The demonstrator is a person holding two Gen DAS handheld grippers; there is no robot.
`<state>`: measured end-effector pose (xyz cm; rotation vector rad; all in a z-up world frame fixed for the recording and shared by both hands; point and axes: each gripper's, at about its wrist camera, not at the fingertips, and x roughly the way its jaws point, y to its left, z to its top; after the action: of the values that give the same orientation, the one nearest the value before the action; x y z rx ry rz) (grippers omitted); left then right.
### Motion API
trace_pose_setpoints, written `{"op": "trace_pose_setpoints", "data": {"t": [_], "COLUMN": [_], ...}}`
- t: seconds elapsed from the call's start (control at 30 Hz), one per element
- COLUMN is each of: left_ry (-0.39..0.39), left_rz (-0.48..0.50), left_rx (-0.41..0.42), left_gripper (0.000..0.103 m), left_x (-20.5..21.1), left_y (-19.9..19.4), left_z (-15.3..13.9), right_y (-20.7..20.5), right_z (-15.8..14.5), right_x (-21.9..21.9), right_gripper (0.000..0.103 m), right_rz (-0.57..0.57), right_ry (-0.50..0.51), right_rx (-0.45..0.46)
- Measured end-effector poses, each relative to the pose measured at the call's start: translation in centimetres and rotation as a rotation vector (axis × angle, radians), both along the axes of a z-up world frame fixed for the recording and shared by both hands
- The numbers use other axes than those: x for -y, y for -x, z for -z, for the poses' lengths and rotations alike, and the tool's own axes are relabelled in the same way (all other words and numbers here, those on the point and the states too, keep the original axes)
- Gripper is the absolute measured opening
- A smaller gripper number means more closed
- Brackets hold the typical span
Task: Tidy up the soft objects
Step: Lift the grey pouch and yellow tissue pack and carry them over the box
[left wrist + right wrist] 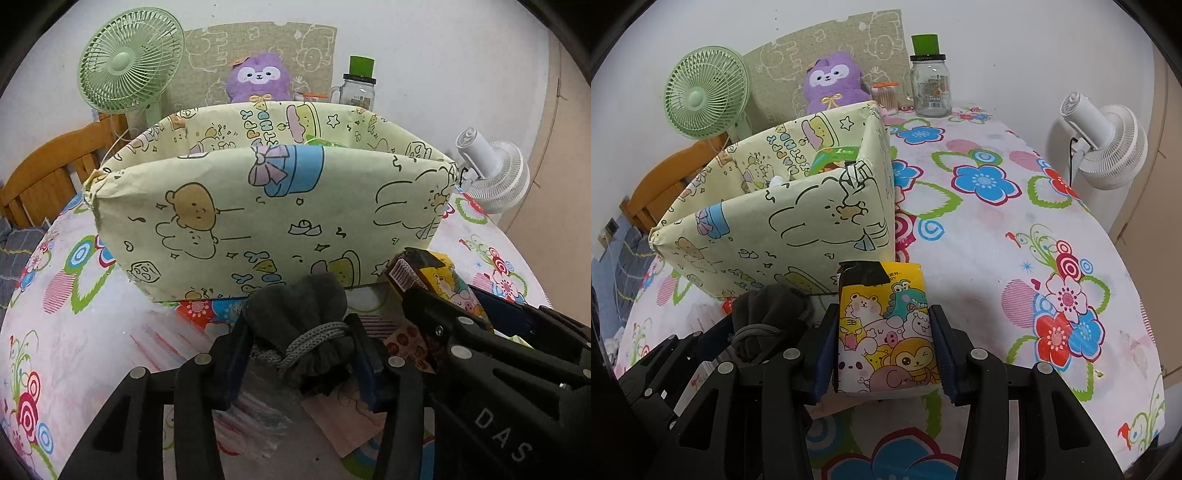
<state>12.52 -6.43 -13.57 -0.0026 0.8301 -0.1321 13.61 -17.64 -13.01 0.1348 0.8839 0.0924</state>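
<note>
A dark grey drawstring pouch (295, 295) sits between the pads of my left gripper (301, 332), which press on both its sides just in front of the box. The pouch (768, 310) also shows at the left of the right wrist view. My right gripper (884, 347) is shut on a yellow packet (886, 332) printed with cartoon animals, held upright. That packet (448, 280) lies right of the pouch. The pale green cartoon-print box (266, 206) stands open-topped with a divider; its near right corner (871, 206) is close behind the packet. A green packet (831, 160) lies inside it.
Behind the box are a green fan (129, 70), a purple plush (258, 75), a swab tub (884, 96) and a glass jar with a green lid (929, 85). A white fan (1104, 136) stands right. A wooden chair (48, 177) is left. The floral tablecloth (1015, 240) spreads right.
</note>
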Motion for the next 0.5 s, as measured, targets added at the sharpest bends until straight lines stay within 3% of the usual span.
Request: {"op": "trace_pose_setpoints", "data": {"t": [0.5], "left_ry": [0.007], "left_rz": [0.003], "left_rx": [0.054], "left_gripper": [0.048], "left_x": [-0.1], "left_y": [2.4], "left_z": [-2.1], "right_y": [2.2], "right_z": [-1.9], "right_x": [-0.1], "right_gripper": [0.050], "right_rz": [0.001], "right_ry": [0.013], "right_rx": [0.051]}}
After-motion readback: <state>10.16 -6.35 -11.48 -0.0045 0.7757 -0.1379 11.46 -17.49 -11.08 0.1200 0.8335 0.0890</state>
